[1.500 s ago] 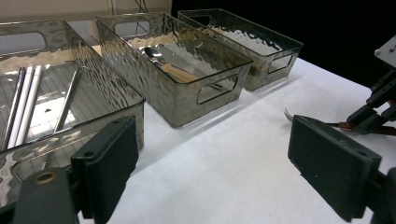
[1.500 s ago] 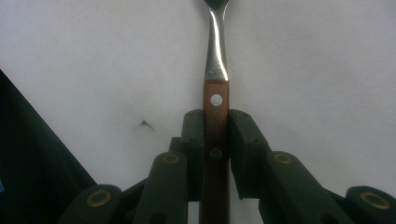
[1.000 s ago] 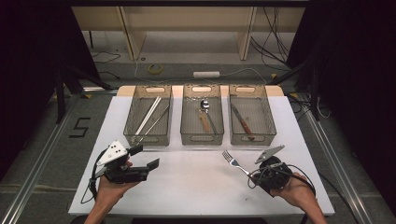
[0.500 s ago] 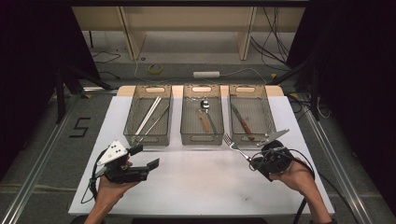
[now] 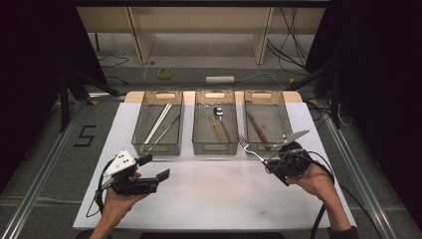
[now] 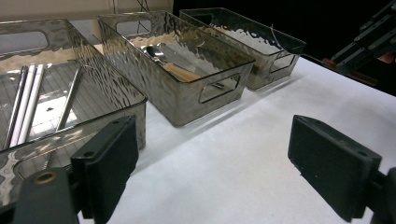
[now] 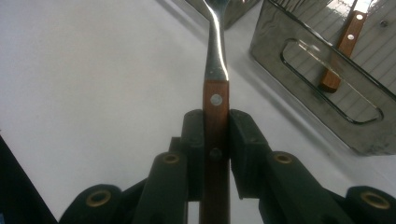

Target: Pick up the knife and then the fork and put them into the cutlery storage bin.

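My right gripper (image 5: 272, 163) (image 7: 216, 130) is shut on the wooden handle of a fork (image 5: 251, 150) (image 7: 216, 70), whose tines point up-left just in front of the right bin (image 5: 264, 125). That bin holds a wooden-handled knife (image 5: 257, 129) (image 7: 343, 49). The middle bin (image 5: 214, 127) (image 6: 187, 70) holds a spoon (image 5: 218, 112) (image 6: 156, 51). Chopsticks (image 5: 158, 123) (image 6: 28, 100) lie in the left bin (image 5: 158, 128). My left gripper (image 5: 155, 168) (image 6: 210, 168) is open over bare table, near the front of the left bin, with nothing between its jaws.
A white table (image 5: 214, 196) carries the three clear bins in a row at its far side. A cable (image 5: 321, 219) trails from the right gripper. Beyond the table are a shelf frame (image 5: 199, 30), floor cables and a roll of tape (image 5: 165, 73).
My right gripper has carried the fork forward and slightly right, from the open table up toward the front of the right bin. The left gripper has stayed still.
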Demonstrator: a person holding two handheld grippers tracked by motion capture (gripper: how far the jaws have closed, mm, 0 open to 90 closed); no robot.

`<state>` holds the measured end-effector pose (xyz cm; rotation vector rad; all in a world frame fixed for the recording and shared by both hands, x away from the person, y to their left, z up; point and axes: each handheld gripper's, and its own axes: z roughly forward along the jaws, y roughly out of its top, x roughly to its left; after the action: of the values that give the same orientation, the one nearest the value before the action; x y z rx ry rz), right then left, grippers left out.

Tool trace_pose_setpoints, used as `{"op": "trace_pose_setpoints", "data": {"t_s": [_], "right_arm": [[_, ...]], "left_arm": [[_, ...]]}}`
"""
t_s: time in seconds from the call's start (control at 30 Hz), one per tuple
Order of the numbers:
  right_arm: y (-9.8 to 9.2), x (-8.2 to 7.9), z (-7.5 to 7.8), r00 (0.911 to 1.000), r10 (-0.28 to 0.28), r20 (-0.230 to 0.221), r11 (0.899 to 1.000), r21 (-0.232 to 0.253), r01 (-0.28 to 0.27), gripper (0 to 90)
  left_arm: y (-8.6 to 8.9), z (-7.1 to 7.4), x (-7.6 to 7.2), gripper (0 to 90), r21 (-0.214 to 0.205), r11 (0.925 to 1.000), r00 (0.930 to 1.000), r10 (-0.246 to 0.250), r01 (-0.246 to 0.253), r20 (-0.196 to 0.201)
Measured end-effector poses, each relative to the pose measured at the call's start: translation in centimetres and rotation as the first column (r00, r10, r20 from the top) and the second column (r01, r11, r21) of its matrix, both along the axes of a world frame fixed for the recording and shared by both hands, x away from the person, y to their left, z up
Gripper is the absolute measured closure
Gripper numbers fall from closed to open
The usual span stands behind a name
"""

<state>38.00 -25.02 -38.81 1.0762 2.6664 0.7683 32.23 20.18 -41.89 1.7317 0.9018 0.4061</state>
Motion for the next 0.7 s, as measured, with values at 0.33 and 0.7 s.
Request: {"op": "trace_pose_setpoints", "data": {"t_s": [0.33,0.7], "right_arm": [[-0.3,0.7,0.6,0.9995,-0.016,0.026,1.000,0.014,0.015,77.4],[0.3,2.4,1.5,0.9984,-0.033,0.045,0.999,0.034,0.032,77.4]], "left_arm": [[0.0,0.0,0.0,15.7,0.001,1.0000,1.0000,0.000,0.000,0.000],[0.0,0.0,0.0,15.7,-0.003,1.0000,1.0000,0.002,-0.002,0.001]]}}
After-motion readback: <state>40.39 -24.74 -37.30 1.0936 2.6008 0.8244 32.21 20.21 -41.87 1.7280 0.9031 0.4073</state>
